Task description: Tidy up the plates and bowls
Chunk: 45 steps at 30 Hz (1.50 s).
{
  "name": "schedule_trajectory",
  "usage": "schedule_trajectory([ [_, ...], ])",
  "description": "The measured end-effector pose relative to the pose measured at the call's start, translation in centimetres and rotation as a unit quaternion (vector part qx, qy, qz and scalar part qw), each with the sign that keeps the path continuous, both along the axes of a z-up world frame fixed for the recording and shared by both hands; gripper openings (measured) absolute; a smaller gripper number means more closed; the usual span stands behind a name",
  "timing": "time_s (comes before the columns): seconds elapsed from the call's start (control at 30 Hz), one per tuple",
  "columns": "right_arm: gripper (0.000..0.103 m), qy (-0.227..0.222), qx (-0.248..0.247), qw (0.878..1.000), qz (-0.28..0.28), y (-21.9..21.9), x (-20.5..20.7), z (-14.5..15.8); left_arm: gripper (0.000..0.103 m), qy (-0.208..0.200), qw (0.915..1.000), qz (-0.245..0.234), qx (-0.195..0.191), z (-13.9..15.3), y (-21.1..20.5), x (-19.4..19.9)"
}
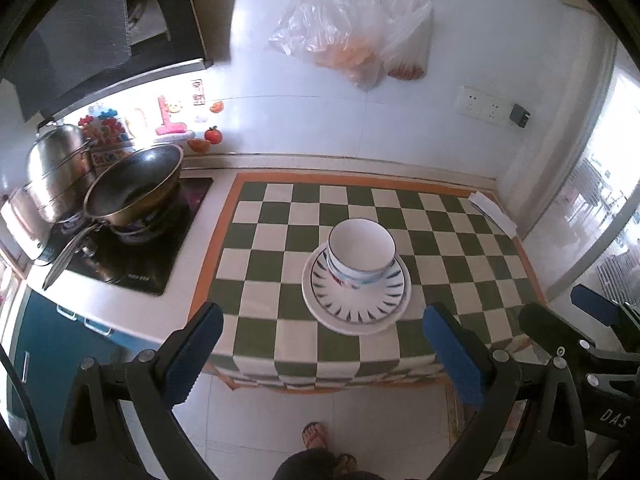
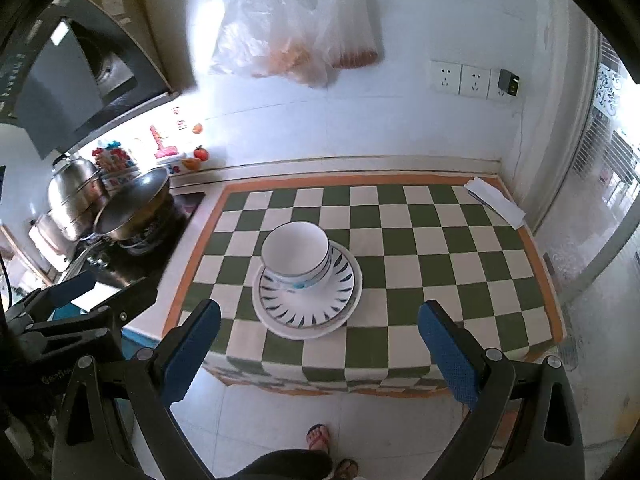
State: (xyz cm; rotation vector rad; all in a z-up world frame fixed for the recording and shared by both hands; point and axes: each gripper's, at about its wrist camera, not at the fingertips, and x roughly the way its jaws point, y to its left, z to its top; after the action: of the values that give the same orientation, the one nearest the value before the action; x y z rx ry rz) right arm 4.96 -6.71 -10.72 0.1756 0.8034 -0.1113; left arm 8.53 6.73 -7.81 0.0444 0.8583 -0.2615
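Perhaps "DAS" on right gripper (image 1: 592,320)

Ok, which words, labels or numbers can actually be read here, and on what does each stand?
"DAS" on the right gripper's black body, cut off at the edge of the left wrist view.
Red characters on the wall sticker: blurred, unreadable.
Print on the hob's front edge: too small.
The left gripper's body carries pale lettering, unreadable.
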Motion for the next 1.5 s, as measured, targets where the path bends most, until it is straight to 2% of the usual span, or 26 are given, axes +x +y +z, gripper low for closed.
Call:
schedule_trajectory([
  [0.23,0.101,-0.013,0.003,1.000,0.019,0.4,-6.2,2.1,0.103,-0.014,0.9996,0.023,-0.003,2.0,0.6,-5.7],
  [0.4,0.101,-0.026,-0.006,1.000,0.014,0.6,-10.5,3.8,0.103,-0.021,0.9995,0.021,-0.009,3.5,1.0,-8.9],
  [0.67,0.101,-0.039,-0.004,0.999,-0.002,1.0,-14.8,5.0,0.103,-0.046,0.9988,0.006,-0.014,5.3,2.0,-12.6],
  [1.03,0.101,-0.040,-0.007,0.999,-0.026,1.5,-16.7,5.2,0.103,-0.059,0.9982,-0.005,-0.009,6.0,2.8,-13.8],
  [1.5,0.101,-0.045,-0.016,0.998,-0.028,2.8,-16.6,5.7,0.103,-0.069,0.9975,-0.009,-0.013,6.5,3.8,-14.3],
])
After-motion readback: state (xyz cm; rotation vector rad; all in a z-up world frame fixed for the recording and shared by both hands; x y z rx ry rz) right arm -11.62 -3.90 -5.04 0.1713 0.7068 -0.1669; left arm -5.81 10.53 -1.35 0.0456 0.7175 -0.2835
